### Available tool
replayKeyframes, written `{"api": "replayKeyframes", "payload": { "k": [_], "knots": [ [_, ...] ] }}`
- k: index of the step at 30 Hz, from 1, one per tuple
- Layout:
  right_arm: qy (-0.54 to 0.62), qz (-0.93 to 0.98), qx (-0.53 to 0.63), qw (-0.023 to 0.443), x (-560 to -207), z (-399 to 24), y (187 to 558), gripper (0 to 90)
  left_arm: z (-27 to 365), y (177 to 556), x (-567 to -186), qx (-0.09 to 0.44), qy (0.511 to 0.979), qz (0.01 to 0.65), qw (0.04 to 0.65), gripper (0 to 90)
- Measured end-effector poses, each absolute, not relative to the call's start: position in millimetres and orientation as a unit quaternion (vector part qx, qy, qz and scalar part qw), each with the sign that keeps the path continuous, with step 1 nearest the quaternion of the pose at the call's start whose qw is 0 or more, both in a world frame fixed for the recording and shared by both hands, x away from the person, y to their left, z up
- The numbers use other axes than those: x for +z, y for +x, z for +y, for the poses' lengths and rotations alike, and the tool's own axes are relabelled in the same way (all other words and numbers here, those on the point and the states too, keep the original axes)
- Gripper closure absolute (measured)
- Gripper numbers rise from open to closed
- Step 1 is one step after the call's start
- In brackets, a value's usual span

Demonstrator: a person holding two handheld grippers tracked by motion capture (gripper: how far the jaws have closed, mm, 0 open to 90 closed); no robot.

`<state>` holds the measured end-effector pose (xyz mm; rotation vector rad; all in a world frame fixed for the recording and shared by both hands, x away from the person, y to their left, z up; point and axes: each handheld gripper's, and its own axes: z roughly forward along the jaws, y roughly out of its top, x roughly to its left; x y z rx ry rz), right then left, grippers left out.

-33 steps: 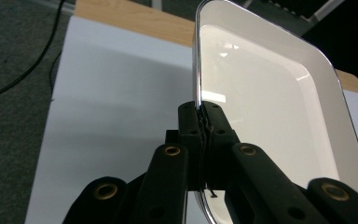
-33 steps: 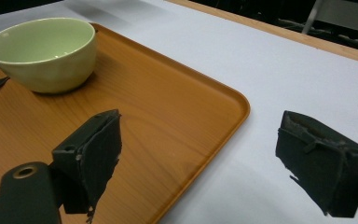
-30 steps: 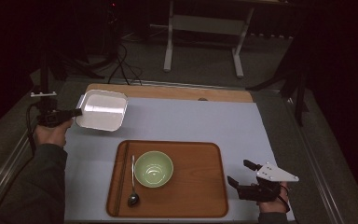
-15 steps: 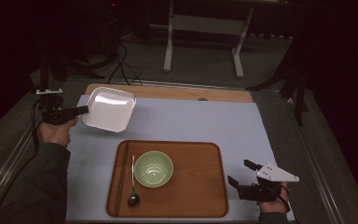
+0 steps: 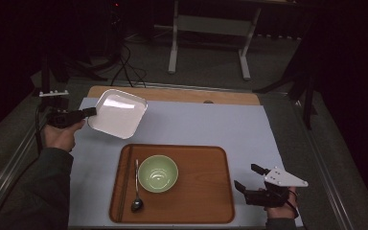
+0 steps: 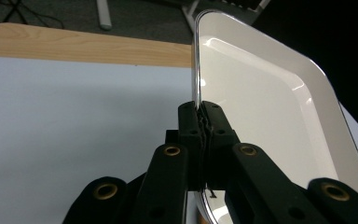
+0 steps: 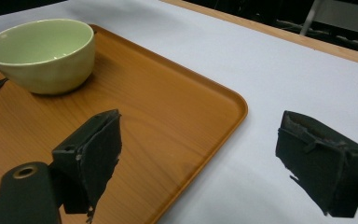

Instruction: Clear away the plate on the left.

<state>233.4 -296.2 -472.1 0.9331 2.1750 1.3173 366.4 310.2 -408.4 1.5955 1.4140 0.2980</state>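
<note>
High view: your left claw (image 5: 90, 113) has the white square plate (image 5: 118, 113) pinched by its near-left rim, and you hold it tilted in the air above the back-left part of the pale mat (image 5: 206, 125) that covers the worktop. The step in hand looks like carrying the plate across to the wooden tray (image 5: 201, 191), which lies just in front of it and to the right. The tray bears a green bowl (image 5: 158, 173), with a spoon (image 5: 136, 187) and a pair of chopsticks (image 5: 123, 184) along its left side. The right half of the tray is bare, so that is the likely landing spot; the next move calls for levelling the plate, passing it over the bowl and setting it down flat before you let go. Your right claw (image 5: 249, 178) rests low at the tray's right edge, jaws spread, holding nothing.

Left gripper view: the jaws are squeezed tight on the thin rim of the plate (image 6: 261, 107), pads meeting around the edge. The grip is narrow and at one side, so I judge that the plate could swing or slip if you move sharply.

Right gripper view: the jaws stand wide apart and empty, one over the tray's corner (image 7: 228, 100), the other over the mat. The bowl (image 7: 42, 53) sits well clear to the left. This claw is close to the bare part of the tray and may need to draw aside.
</note>
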Motion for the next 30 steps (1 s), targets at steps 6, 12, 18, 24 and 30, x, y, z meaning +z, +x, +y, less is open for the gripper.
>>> {"api": "replayKeyframes", "payload": {
  "k": [6, 12, 18, 24, 30],
  "knots": [
    [0.336, 0.784, 0.475, 0.215, -472, -296, 233, 13.8, 300, 366, -404, 0.121, 0.667, 0.561, 0.475, 89.0],
    [0.336, 0.784, 0.475, 0.215, -472, -296, 233, 13.8, 286, 366, -398, 0.115, 0.679, 0.544, 0.479, 89.1],
    [0.336, 0.784, 0.476, 0.215, -472, -296, 234, 13.8, 272, 368, -394, 0.113, 0.692, 0.53, 0.477, 89.0],
    [0.336, 0.784, 0.476, 0.215, -472, -296, 234, 13.8, 259, 369, -390, 0.106, 0.703, 0.515, 0.48, 89.1],
    [0.336, 0.784, 0.475, 0.216, -472, -297, 234, 13.8, 243, 372, -390, 0.1, 0.721, 0.5, 0.469, 89.1]
  ]
}}
